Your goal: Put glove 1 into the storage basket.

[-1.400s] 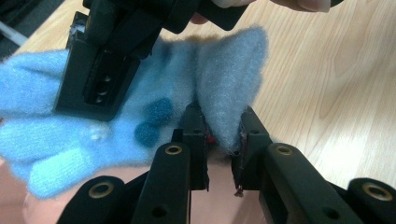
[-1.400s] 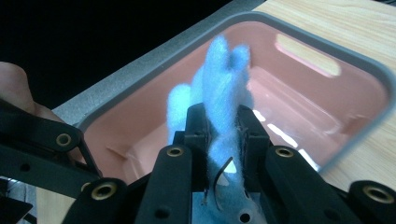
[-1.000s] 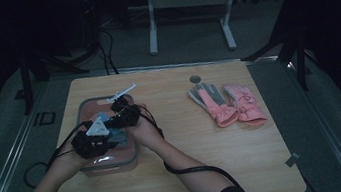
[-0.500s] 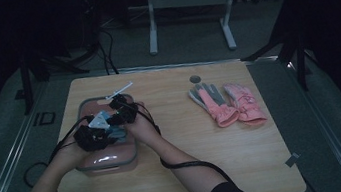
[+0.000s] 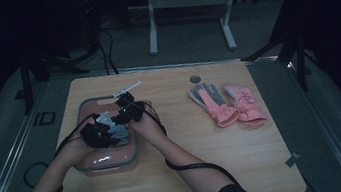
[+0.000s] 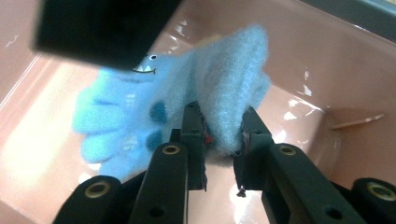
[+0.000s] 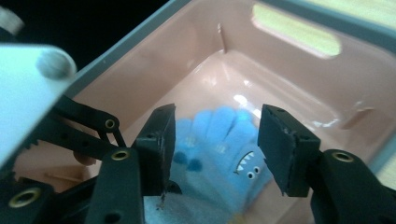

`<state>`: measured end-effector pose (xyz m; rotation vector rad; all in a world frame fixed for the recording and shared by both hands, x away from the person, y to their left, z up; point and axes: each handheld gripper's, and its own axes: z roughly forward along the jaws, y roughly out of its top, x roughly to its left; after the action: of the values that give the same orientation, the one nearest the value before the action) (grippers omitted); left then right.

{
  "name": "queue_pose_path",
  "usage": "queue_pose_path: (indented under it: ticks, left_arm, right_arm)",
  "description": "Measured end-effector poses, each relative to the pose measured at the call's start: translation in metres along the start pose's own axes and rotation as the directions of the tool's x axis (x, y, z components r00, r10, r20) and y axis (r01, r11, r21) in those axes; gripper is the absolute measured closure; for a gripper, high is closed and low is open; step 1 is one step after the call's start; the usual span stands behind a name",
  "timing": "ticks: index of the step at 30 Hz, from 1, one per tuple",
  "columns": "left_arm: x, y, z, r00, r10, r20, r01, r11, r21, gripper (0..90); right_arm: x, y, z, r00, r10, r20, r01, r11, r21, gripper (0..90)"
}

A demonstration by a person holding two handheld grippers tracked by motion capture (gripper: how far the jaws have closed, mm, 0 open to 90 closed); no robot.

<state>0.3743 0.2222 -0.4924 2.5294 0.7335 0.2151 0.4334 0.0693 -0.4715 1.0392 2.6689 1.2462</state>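
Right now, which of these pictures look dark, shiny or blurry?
High view: dim, the room black beyond the table. Left gripper view: white glare on the pink bin; the blue glove blurs at its fingers, and a dark shape blurs the top. Right gripper view: glove soft, bin floor glinting.

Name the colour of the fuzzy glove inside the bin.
Light blue fuzzy glove, monster face; right gripper view.

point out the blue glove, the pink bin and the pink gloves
blue glove [image 6: 140, 107], left gripper view, on the palm beside the monster mouth.
pink bin [image 7: 299, 88], right gripper view, on the inner wall.
pink gloves [image 5: 247, 110], high view, on the right glove's back.
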Motion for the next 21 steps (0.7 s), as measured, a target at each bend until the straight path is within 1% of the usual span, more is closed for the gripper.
queue_pose_path:
  ticks: [1, 2, 3, 4, 5, 6, 7, 8, 10, 12, 14, 15, 16, 17, 19, 21]
  left_arm:
    - [0.0, 0.0, 0.0, 1.0, -0.004, 0.004, 0.004, 1.0, 0.008, 74.5]
    - [-0.001, 0.0, 0.0, 1.0, -0.006, -0.008, 0.006, 0.9999, 0.014, 70.8]
    - [-0.001, 0.001, -0.001, 0.9999, -0.008, -0.015, 0.009, 0.9997, 0.021, 65.1]
    - [-0.002, 0.001, -0.002, 0.9996, -0.015, -0.026, 0.015, 0.9997, 0.019, 57.4]
    - [-0.002, 0.001, -0.002, 0.9996, -0.015, -0.026, 0.015, 0.9997, 0.019, 51.1]
    - [-0.002, -0.001, -0.006, 0.9989, -0.04, -0.025, 0.04, 0.9992, 0.0, 46.9]
    - [-0.003, -0.001, -0.007, 0.9984, -0.05, -0.027, 0.05, 0.9987, -0.004, 45.1]
    - [-0.003, -0.002, -0.009, 0.9972, -0.067, -0.034, 0.067, 0.9977, -0.009, 41.2]
    - [-0.006, -0.005, -0.013, 0.9955, -0.09, -0.032, 0.088, 0.9952, -0.041, 37.5]
    - [-0.009, -0.006, -0.017, 0.9927, -0.119, -0.017, 0.118, 0.9902, -0.075, 27.5]
    - [-0.011, -0.008, -0.021, 0.9896, -0.143, -0.012, 0.141, 0.9846, -0.103, 22.4]
    - [-0.012, -0.007, -0.022, 0.9878, -0.156, 0.0, 0.155, 0.9814, -0.113, 17.5]
    - [-0.014, -0.007, -0.023, 0.9868, -0.162, 0.002, 0.161, 0.9799, -0.118, 14.8]
    - [-0.016, -0.006, -0.025, 0.9863, -0.165, -0.004, 0.163, 0.9779, -0.131, 14.6]
    - [-0.019, -0.004, -0.026, 0.9859, -0.167, 0.0, 0.165, 0.9739, -0.156, 14.4]
    - [-0.022, 0.0, -0.028, 0.985, -0.172, -0.003, 0.169, 0.969, -0.18, 10.7]
  right_arm:
    - [-0.001, 0.0, -0.002, 1.0, 0.0, -0.002, 0.0, 1.0, -0.006, 44.3]
    - [-0.001, 0.0, -0.004, 1.0, -0.002, -0.002, 0.002, 1.0, -0.01, 41.8]
    - [-0.001, -0.001, -0.006, 1.0, -0.004, 0.002, 0.004, 1.0, -0.013, 40.3]
    - [-0.002, -0.002, -0.008, 1.0, -0.005, 0.005, 0.005, 1.0, -0.017, 39.1]
    - [-0.002, -0.002, -0.008, 1.0, -0.005, 0.005, 0.005, 1.0, -0.017, 39.1]
    - [-0.003, -0.004, -0.012, 1.0, 0.001, 0.002, -0.001, 1.0, -0.023, 37.2]
    - [-0.003, -0.005, -0.014, 1.0, 0.006, -0.003, -0.006, 1.0, -0.028, 36.4]
    - [-0.004, -0.006, -0.016, 0.9999, 0.007, -0.01, -0.007, 0.999, -0.032, 34.9]
    - [-0.004, -0.009, -0.022, 0.9992, 0.014, -0.038, -0.016, 0.999, -0.044, 31.1]
    - [-0.003, -0.011, -0.028, 0.9983, -0.006, -0.058, 0.003, 0.998, -0.057, 27.3]
    - [-0.003, -0.013, -0.034, 0.9972, -0.017, -0.072, 0.012, 0.998, -0.069, 23.6]
    - [-0.003, -0.013, -0.037, 0.9968, -0.023, -0.077, 0.017, 0.997, -0.073, 22.5]
    - [-0.002, -0.014, -0.042, 0.995, -0.043, -0.09, 0.035, 0.996, -0.083, 20.2]
    - [-0.002, -0.015, -0.045, 0.994, -0.054, -0.095, 0.045, 0.995, -0.092, 19.0]
    - [-0.002, -0.017, -0.052, 0.9932, -0.067, -0.095, 0.057, 0.994, -0.098, 18.8]
    - [-0.002, -0.019, -0.06, 0.9915, -0.077, -0.105, 0.065, 0.992, -0.111, 17.7]
